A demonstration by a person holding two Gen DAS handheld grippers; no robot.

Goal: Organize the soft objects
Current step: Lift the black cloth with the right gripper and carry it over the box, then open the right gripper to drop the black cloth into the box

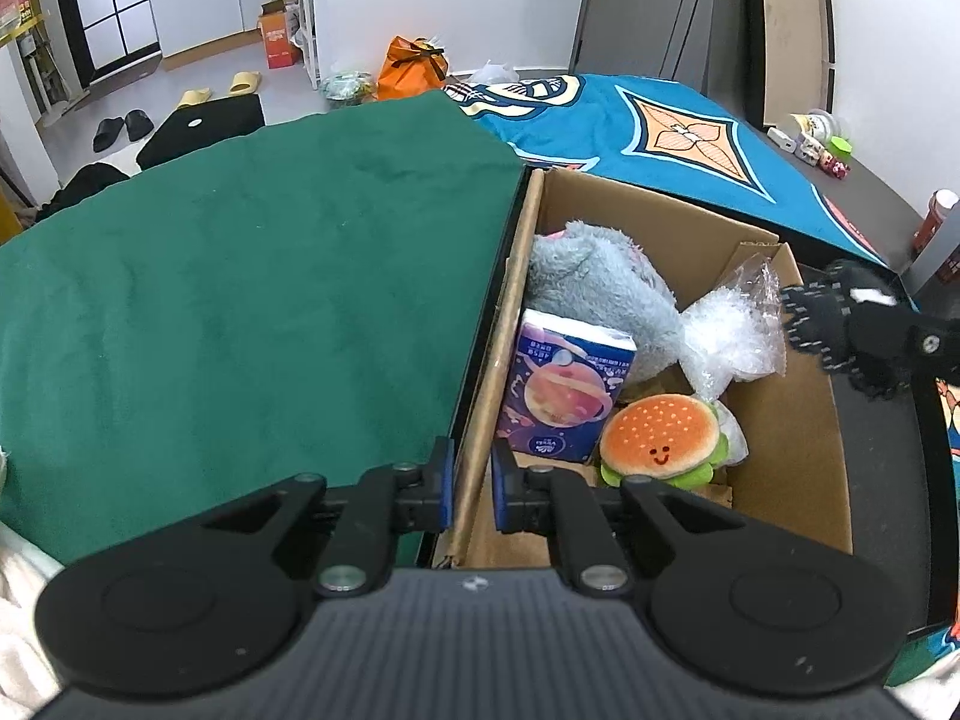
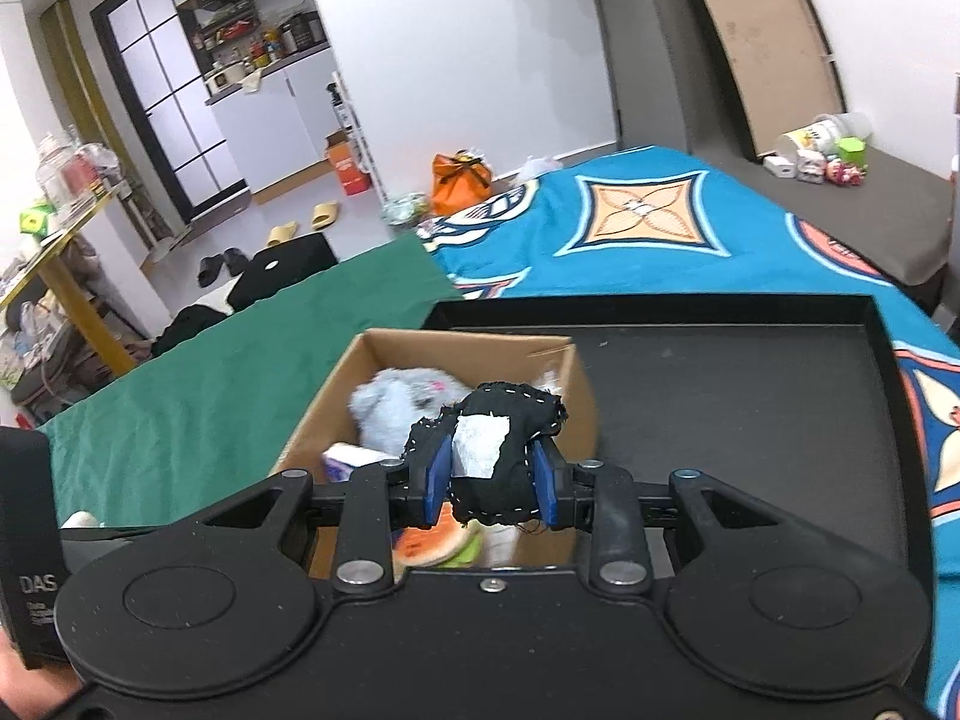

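An open cardboard box holds a grey plush, a purple tissue pack, a burger plush and a clear plastic bag. My left gripper is shut on the box's left wall, one blue pad on each side. At the right of the left wrist view, the right gripper carries a black fabric pouch over the box's right rim. My right gripper is shut on that black pouch, which has a white label. It hangs above the box and grey plush.
The box sits in a black tray on a table. A green cloth lies to the left and a blue patterned cloth behind. Small jars and toys stand far right. A black carton is beside the right hand.
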